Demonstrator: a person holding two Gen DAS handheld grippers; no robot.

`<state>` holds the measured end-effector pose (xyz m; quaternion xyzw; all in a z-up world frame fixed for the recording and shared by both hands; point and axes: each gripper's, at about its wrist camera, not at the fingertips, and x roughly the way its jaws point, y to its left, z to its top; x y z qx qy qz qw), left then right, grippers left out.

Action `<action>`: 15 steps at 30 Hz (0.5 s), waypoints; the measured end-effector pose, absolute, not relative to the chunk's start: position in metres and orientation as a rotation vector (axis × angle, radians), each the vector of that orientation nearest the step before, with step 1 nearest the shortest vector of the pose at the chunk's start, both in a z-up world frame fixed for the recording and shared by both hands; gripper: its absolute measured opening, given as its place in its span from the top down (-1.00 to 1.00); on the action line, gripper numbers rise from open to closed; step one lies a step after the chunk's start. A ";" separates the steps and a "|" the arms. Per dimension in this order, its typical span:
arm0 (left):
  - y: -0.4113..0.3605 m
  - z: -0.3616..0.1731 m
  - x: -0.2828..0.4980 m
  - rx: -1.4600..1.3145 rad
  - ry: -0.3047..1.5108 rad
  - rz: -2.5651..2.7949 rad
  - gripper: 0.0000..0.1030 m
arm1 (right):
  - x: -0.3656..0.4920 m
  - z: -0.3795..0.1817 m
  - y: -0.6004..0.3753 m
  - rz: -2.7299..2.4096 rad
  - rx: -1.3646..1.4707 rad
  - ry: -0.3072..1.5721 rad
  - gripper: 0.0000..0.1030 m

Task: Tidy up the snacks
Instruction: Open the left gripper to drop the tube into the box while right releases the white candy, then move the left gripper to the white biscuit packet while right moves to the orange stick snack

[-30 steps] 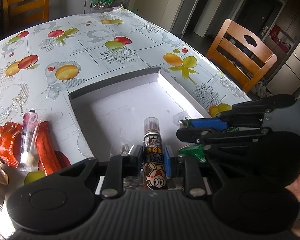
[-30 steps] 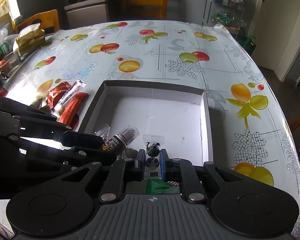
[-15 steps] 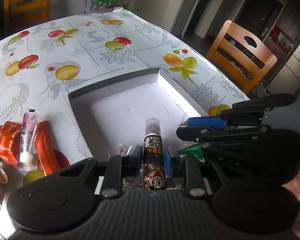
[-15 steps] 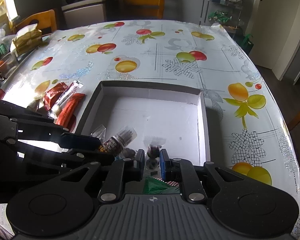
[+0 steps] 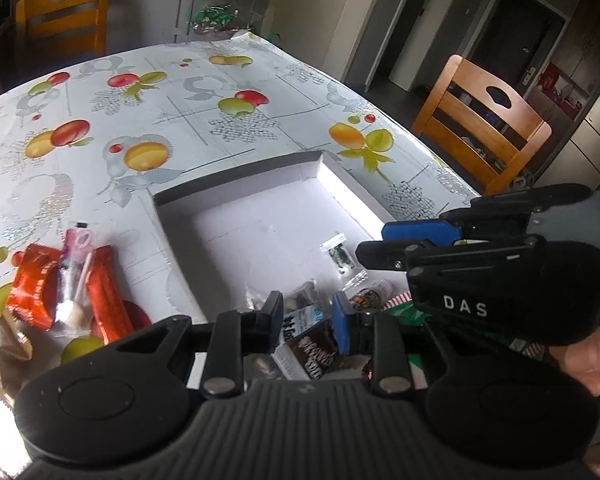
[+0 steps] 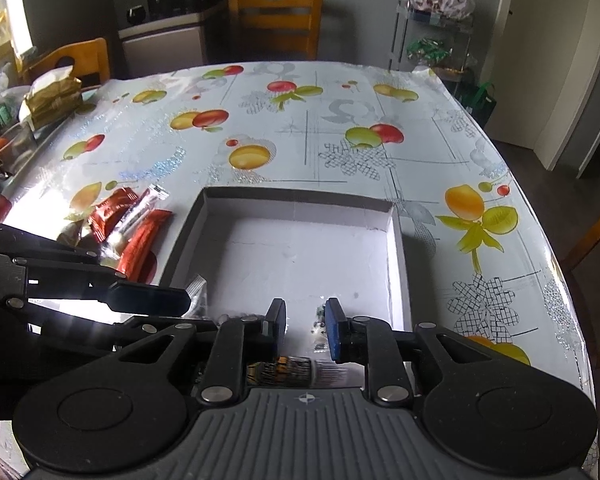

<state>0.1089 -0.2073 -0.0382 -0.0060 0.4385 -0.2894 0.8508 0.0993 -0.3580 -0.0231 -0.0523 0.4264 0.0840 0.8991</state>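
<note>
White cardboard is where both snacks have ended up: the shallow box [image 6: 396, 264] by the table's [image 5: 204, 120] near edge now holds what I was carrying. My left tongs [image 5: 306, 320] have just been opening, and the brown tube snack [image 5: 312, 350] that stood pinched between them half a second ago lies loose on the box floor below the spread jaws, untouched by the pads. My right tongs [image 6: 305, 326] have just been opening too; the small clear-wrapped candy [image 5: 342, 256] they held has dropped into the box beside the other pieces. So both drops look finished, I'd say. Still outside the box, near the table's left edge, sit the red packets [image 5: 100, 292] and the pink lollipop [image 5: 74, 272]; those are likely my next pickups.
</note>
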 end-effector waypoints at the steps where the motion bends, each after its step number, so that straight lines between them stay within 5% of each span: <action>1: -0.205 -0.038 0.108 -0.013 0.923 -0.602 0.53 | 0.099 -0.023 -0.356 0.178 -0.109 0.881 0.53; 15: -0.146 -0.033 0.093 -0.039 0.914 -0.463 0.53 | 0.099 -0.017 -0.307 0.278 -0.137 0.856 0.48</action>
